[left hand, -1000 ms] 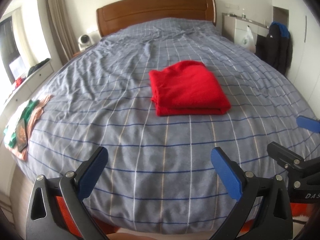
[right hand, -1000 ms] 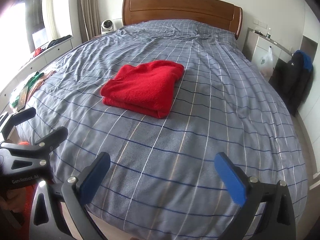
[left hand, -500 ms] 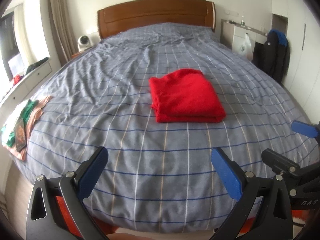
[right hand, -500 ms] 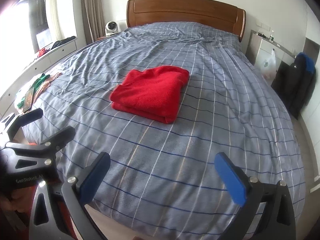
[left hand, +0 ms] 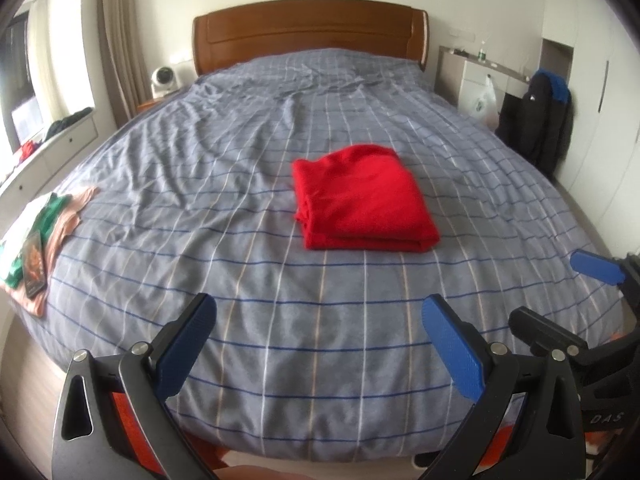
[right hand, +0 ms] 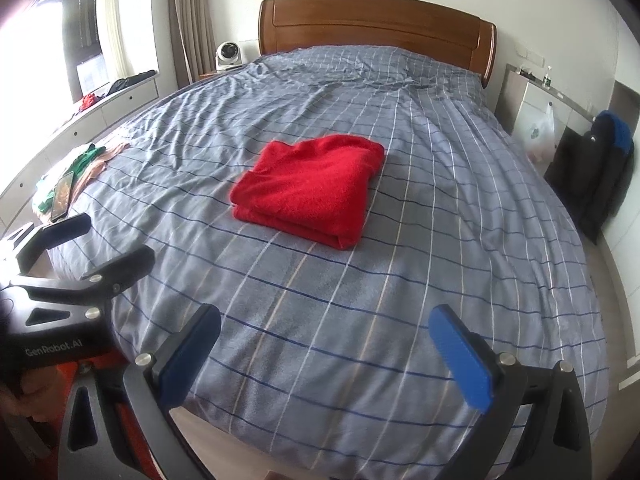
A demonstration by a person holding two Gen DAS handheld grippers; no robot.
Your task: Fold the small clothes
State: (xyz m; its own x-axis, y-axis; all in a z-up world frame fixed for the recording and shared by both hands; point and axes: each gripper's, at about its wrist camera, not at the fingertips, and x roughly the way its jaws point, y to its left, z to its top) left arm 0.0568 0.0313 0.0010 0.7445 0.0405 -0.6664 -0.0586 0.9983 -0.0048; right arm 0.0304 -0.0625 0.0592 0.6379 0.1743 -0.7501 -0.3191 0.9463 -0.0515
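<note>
A red garment [left hand: 362,198] [right hand: 310,190] lies folded into a thick rectangle near the middle of the bed [left hand: 224,184] [right hand: 460,208]. My left gripper [left hand: 318,320] hangs open over the foot of the bed, well short of the garment, nothing between its blue pads. My right gripper [right hand: 324,330] is open too, equally far back and empty. In the left wrist view the right gripper [left hand: 560,300] shows at the right edge. In the right wrist view the left gripper [right hand: 100,240] shows at the left edge.
A pile of green and peach clothes [left hand: 44,216] [right hand: 86,162] with a phone [left hand: 34,266] [right hand: 62,196] on it lies at the bed's left edge. A wooden headboard [left hand: 308,36] stands at the far end. A dark jacket [left hand: 540,120] hangs on the right by white cabinets.
Both grippers have drawn back from the bed and risen a little; the red garment looks smaller and farther away. It has not moved on the bed. Both stay open.
</note>
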